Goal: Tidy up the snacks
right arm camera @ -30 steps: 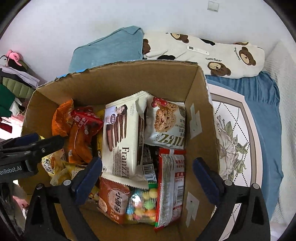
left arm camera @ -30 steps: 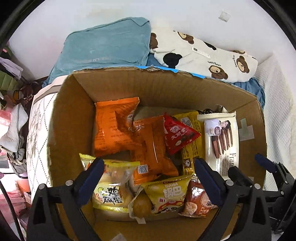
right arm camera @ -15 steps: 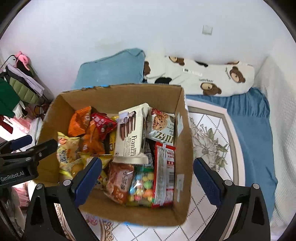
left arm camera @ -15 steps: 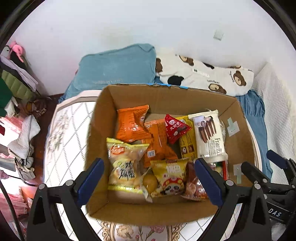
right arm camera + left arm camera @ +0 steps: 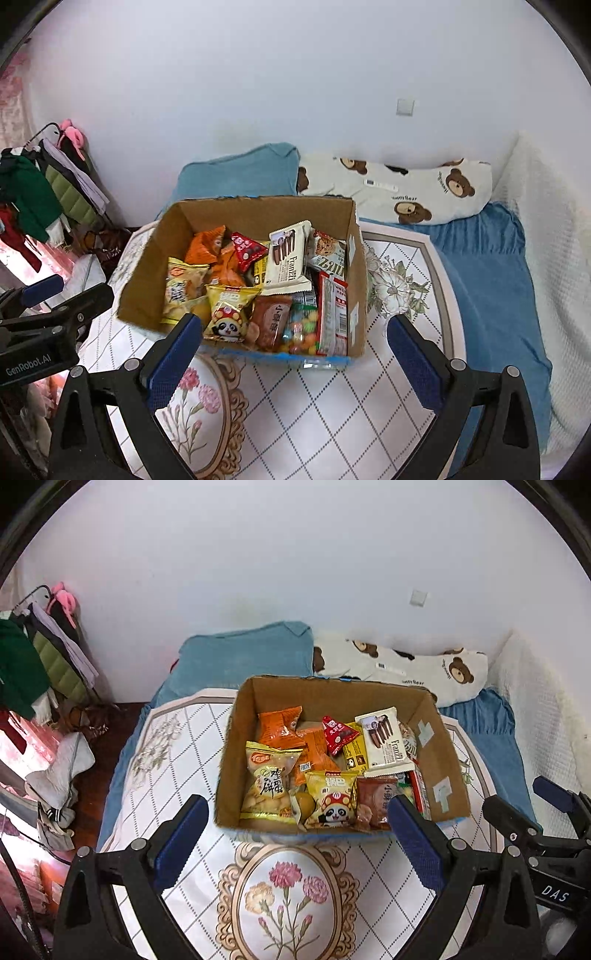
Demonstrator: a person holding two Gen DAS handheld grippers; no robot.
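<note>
I hold both grippers above a bed (image 5: 177, 760) covered in a white floral quilt. My left gripper (image 5: 295, 834) and right gripper (image 5: 295, 354) each have their fingers spread wide, gripping nothing. Ahead of the left fingers, and ahead and slightly left of the right ones, sits an open cardboard box (image 5: 436, 760) packed with snacks (image 5: 273, 786). Beyond it lie a blue pillow (image 5: 243, 657) and a bear-print pillow (image 5: 413, 668) against a white wall (image 5: 295, 561). Clothes (image 5: 33, 664) hang far left.
</note>
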